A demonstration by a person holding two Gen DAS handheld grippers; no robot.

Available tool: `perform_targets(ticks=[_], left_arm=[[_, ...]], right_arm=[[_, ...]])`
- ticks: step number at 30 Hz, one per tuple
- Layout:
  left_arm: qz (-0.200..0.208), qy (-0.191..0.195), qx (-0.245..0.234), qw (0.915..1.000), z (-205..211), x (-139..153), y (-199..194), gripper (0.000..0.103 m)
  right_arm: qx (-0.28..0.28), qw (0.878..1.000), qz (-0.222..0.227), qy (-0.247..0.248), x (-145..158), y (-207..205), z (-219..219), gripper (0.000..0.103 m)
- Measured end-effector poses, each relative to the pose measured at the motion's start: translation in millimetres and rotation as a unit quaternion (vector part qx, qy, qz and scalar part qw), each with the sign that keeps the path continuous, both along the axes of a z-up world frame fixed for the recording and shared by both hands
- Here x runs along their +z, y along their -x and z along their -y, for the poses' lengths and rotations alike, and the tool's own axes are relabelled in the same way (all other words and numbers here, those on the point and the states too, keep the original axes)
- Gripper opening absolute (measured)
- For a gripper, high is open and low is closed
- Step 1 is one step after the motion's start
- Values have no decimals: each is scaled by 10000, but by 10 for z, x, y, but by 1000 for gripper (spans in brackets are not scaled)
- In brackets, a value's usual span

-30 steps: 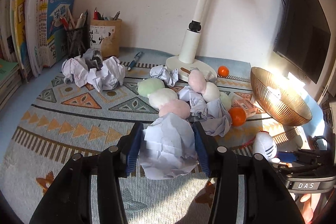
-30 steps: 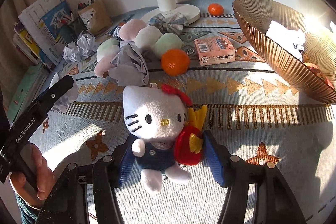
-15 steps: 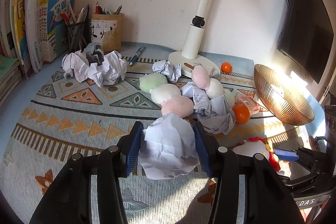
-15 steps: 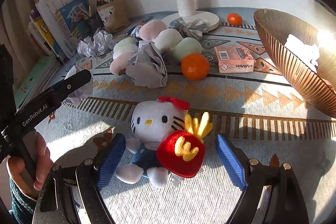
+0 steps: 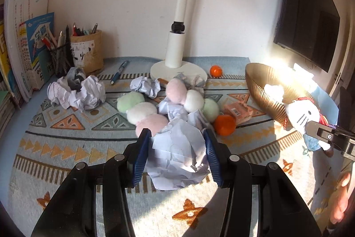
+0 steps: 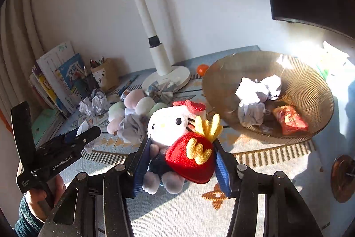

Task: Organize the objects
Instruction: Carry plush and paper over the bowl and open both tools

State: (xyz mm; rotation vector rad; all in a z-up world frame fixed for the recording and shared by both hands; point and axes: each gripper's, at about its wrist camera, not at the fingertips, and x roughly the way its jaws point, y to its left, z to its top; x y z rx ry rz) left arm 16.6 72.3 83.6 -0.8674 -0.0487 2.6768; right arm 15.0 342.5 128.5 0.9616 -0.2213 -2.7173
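Clamping the cat plush [image 6: 175, 126], right hand-held gripper [image 6: 180, 159]; left [image 5: 176, 148] pinches crumpled paper [image 5: 177, 154].

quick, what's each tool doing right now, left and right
Left tool: closed on the crumpled paper.
Right tool: closed on the cat plush, lifted off the mat.

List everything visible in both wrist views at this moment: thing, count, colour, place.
Crumpled paper ball: one, white, clamped in left tool.
Cat plush: one, white with red bag, clamped in right tool.
Loose paper balls: several, white, on mat; two in bowl.
Bowl: one, bronze, right of mat.
Soft round toys: six, pink, white, green, mid-mat.
Oranges: two, orange, on mat.
Small box: one, pink, beside orange.
Lamp: one, white, rear.
Pen holders: two, rear left.
Books: stack, far left.
Left tool: shut.
Right tool: shut.
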Motion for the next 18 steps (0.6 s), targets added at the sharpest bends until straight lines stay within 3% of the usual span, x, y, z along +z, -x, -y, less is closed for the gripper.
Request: perform_targets(ticks=[4,8,13,18], left_arm=[[-401,-148,-831,9956,-659,523,190,46],[-528,-103,-1412,9885,-1379,746,591,46],[-219,-222,-1601,9866,-1970,543,1114,46],[-16,-156,-1845,9827,-2364,298,1284,46]], right_arm=[[-890,9946,-527,-48,442,135,-561,52],[-1651,9841,-652,104,591,451,-1032,53],[-2148,9755,-485,44,428,916,-1324,53],[-2481,9682,-255,211,105,1133,-1481,53]])
